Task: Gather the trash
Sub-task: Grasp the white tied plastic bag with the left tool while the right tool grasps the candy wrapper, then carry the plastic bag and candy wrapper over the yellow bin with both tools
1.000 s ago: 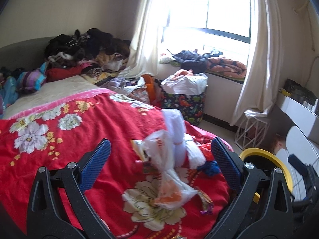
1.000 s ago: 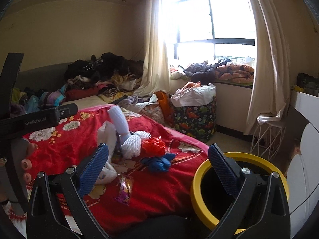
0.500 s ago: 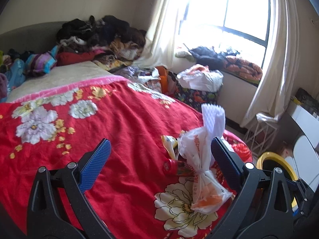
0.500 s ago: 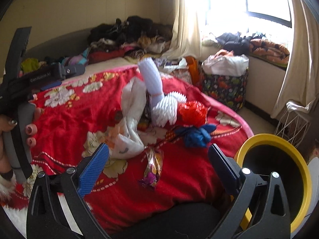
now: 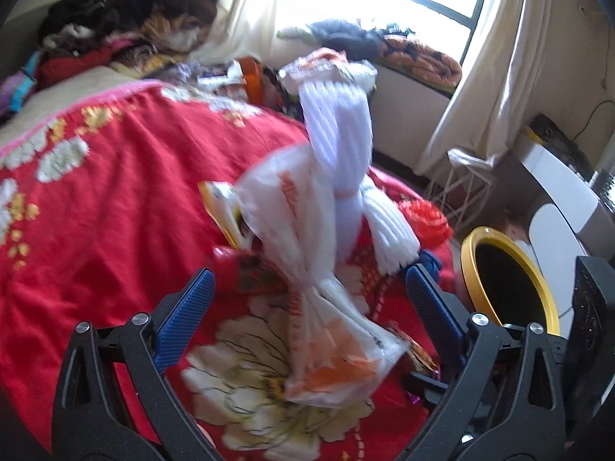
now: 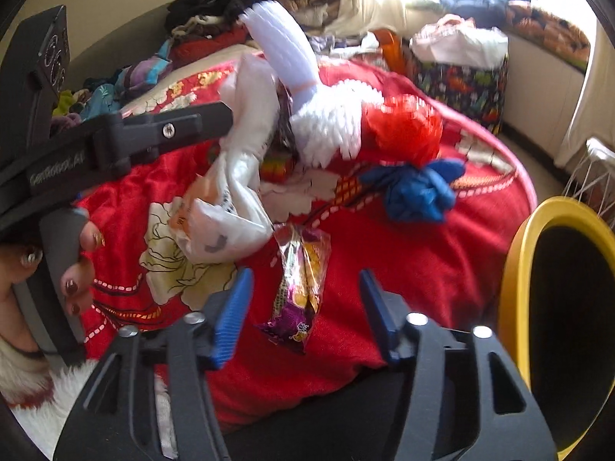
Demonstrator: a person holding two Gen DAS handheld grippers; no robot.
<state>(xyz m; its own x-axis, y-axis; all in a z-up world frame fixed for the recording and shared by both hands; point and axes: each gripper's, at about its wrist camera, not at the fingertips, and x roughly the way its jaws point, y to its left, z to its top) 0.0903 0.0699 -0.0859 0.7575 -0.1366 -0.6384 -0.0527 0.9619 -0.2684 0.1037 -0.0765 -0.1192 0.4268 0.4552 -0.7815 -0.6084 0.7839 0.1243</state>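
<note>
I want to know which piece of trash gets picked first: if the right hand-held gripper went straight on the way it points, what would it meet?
Most likely the purple and yellow snack wrapper on the red blanket. It lies between the right hand-held gripper's fingers, which have just been closing but are not yet pressing on it.

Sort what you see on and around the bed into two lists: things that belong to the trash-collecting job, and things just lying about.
Belongs to the job:
snack wrapper
white plastic bag
white foam net
red net
blue glove
yellow bin
right claw, closing around the wrapper
left claw

Just lying about:
clothes pile
floral bag
curtain
</note>
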